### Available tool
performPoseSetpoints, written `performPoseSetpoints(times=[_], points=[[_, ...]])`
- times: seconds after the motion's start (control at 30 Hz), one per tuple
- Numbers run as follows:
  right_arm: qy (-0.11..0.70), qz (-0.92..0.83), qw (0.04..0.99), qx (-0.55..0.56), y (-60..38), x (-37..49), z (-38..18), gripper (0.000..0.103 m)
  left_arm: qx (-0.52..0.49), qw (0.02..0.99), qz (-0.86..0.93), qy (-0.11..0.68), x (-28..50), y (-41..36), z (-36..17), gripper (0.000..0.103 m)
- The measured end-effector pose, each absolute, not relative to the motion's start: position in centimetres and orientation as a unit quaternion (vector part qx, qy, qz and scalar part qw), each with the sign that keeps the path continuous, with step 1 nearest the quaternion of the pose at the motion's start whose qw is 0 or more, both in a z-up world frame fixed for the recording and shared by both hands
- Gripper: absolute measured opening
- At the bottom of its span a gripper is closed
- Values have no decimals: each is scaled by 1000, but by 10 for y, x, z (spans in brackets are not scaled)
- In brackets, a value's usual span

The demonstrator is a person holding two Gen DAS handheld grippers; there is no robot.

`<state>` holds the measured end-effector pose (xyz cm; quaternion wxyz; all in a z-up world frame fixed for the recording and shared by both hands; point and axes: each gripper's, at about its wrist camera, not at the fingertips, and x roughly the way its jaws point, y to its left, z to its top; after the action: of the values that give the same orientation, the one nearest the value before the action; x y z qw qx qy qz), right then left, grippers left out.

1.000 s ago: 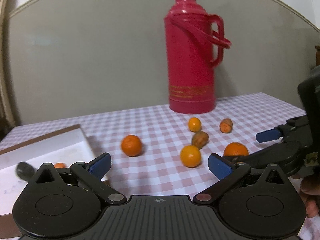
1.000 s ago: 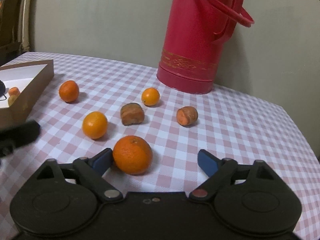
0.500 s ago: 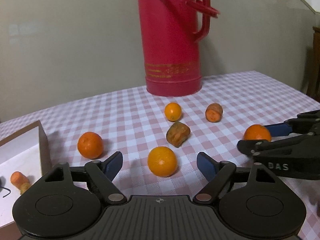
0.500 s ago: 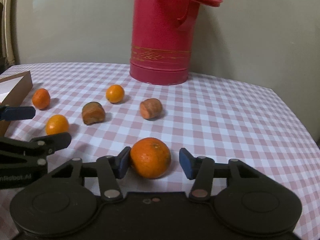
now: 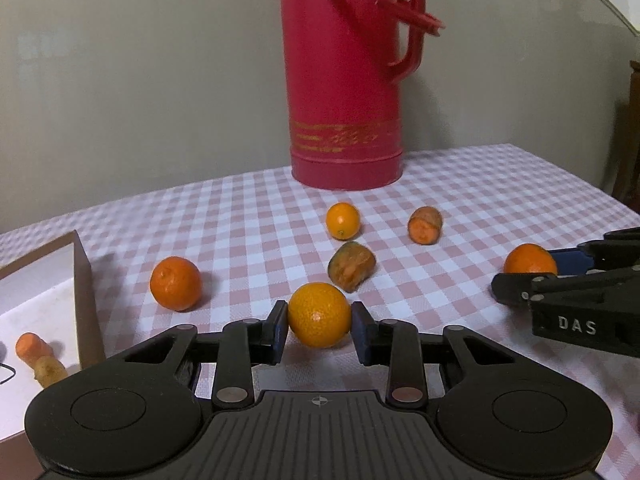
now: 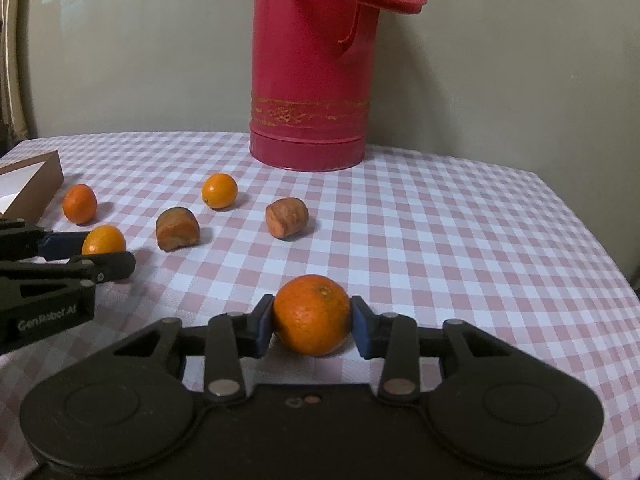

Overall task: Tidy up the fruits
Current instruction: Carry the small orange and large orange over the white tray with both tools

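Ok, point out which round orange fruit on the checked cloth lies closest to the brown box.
The darker orange mandarin lying free beside the brown cardboard box; no jaws grip it, unlike two others.

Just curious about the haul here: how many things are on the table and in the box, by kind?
Oranges: 4
Brownish carrot-like chunks on the cloth: 2
Carrot pieces in the box: 2
Red flask: 1
Total: 9

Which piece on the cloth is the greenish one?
Start at the red flask. Just in front sits a small orange, and directly nearer than that lies the greenish chunk. Unlike the round oranges around it, it is dark, stubby and flat-cut.
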<state>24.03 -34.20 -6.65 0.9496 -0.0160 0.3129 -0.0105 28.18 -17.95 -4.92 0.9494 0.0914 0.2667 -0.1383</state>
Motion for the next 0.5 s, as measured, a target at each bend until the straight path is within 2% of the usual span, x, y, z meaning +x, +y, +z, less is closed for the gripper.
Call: performPoseSetpoints(times=[0.5], points=[[257, -4, 966, -10, -321, 188, -23, 31, 99, 963, -137, 209, 206, -138, -4, 34]])
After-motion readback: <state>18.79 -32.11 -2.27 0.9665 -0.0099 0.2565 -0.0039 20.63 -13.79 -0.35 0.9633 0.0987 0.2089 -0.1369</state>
